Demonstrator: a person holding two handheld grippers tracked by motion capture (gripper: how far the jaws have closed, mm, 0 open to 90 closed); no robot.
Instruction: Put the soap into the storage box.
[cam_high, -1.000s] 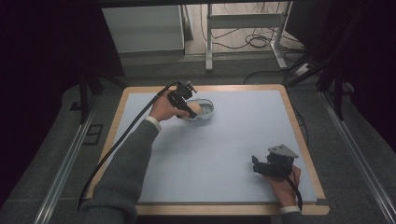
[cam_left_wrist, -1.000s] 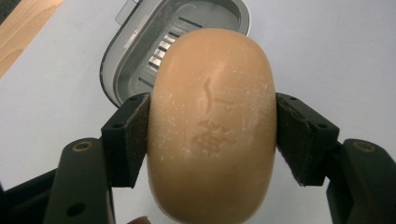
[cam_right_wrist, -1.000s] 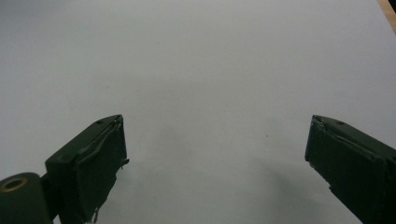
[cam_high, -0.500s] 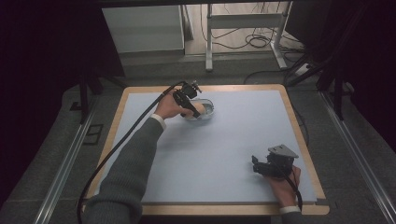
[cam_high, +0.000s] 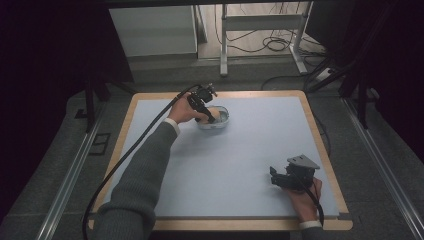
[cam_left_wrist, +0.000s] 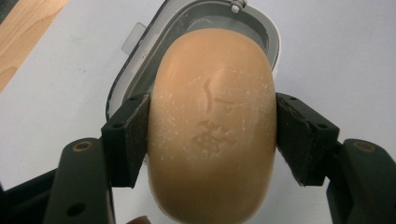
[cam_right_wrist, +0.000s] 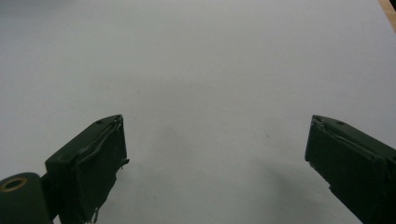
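The left gripper (cam_left_wrist: 212, 140), on an outstretched grey-sleeved arm, pinches a smooth oval tan soap bar (cam_left_wrist: 212, 140) by its sides, over the oval white-and-grey soap dish (cam_left_wrist: 140, 70). Well apart from that dish, the right gripper (cam_right_wrist: 217, 154) rests low near the light blue mat's (cam_high: 240, 150) near right corner, jaws spread wide.

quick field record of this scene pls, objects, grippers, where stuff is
surface: pale blue mat on a wood-edged table
held object: tan oval soap bar with stamped marks
left gripper: shut on the soap bar, jaws pressing its two sides, over the soap dish
soap dish: white and grey, at the far left of the mat
right gripper: open, empty, near right of the mat
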